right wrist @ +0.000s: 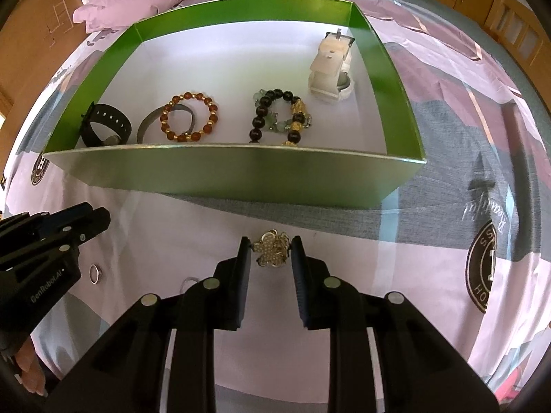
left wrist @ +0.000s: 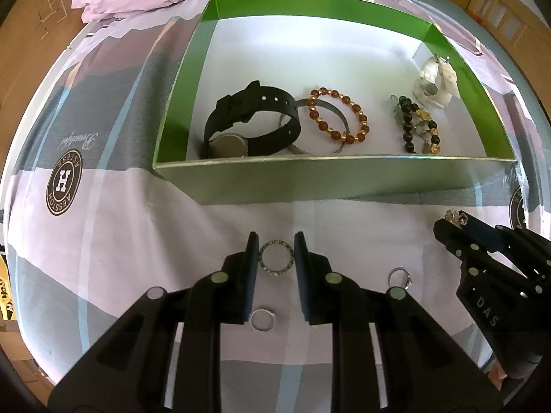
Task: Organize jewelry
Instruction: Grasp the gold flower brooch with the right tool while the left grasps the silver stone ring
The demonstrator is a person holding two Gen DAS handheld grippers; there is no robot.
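Beyond both sets of jaws, a green box on the bedspread is seen, bracelets and watches inside. Between the left gripper jaws a studded ring is clamped. Between the right gripper jaws a flower brooch is pinched.

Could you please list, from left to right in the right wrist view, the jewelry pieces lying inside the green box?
Black strap watch → amber and gold beaded bracelet → dark, pale green and gold beaded bracelet → white strap watch. The grey metal bangle overlaps the amber bracelet, so I left it out.
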